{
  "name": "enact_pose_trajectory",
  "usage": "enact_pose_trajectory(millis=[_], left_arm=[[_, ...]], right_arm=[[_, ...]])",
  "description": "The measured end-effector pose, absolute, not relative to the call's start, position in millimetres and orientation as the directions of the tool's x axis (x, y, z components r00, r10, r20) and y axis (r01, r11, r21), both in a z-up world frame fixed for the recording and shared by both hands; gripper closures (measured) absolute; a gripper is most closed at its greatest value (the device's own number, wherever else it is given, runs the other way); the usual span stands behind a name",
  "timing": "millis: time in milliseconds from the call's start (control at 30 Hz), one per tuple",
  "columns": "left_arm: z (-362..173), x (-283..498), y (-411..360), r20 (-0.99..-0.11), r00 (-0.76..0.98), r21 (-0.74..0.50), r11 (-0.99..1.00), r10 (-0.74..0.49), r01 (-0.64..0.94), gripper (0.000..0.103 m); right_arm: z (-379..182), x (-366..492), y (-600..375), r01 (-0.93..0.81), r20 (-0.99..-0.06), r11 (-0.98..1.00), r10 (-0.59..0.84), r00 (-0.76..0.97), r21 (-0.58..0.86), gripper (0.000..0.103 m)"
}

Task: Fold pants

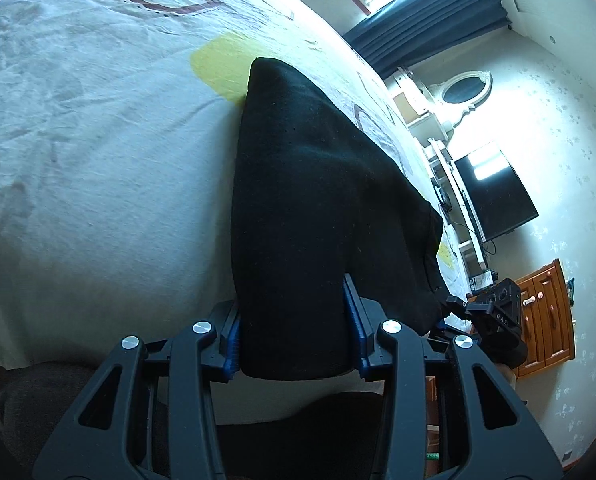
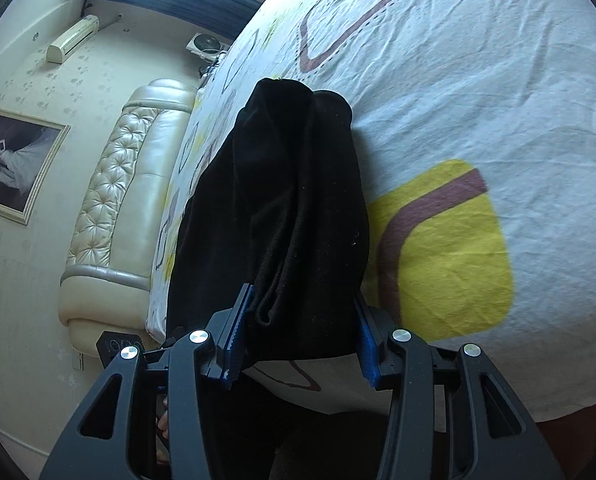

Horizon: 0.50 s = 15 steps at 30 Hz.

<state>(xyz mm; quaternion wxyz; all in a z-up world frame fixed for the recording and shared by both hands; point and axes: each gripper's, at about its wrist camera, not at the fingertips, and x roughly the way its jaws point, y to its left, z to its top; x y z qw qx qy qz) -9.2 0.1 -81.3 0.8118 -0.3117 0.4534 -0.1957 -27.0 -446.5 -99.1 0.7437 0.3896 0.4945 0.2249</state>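
Looking along the left gripper (image 1: 295, 332), the black pants (image 1: 310, 200) are seen between its two blue pads (image 1: 233, 344). The jaws are set rather wide, with thick cloth filling the gap, and the cloth is touched by both pads, so the pants are held here. From the gripper the pants stretch forward and lie on the bed sheet (image 1: 97, 160), which is white with yellow and brown shapes. At the right edge the right gripper (image 1: 474, 312) is seen at another part of the pants; its opening cannot be told from this view. A dark TV (image 1: 494, 196) and a wooden cabinet (image 1: 546, 312) are seen by the wall.

In the right wrist view, the right gripper (image 2: 302, 340) is also held partly open around a folded, bunched part of the pants (image 2: 289, 220), which is pressed by both pads (image 2: 237, 336). The pants lie on the sheet (image 2: 478, 80), near the padded headboard (image 2: 113, 200). A framed picture (image 2: 13, 164) is hung on the wall.
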Motion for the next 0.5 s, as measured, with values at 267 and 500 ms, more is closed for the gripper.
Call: enact_pose_trajectory(millis=[267, 500], left_arm=[[-83.3, -15.7, 14.1, -0.617, 0.509, -0.689, 0.724, -0.601, 0.02, 0.06], [-79.8, -22.6, 29.1, -0.556, 0.505, -0.763, 0.646, -0.66, 0.003, 0.046]], right_arm=[[-101.6, -20.9, -429.3, 0.031, -0.562, 0.598, 0.733, 0.384, 0.801, 0.057], [-99.6, -24.9, -437.8, 0.04, -0.554, 0.589, 0.731, 0.398, 0.807, 0.048]])
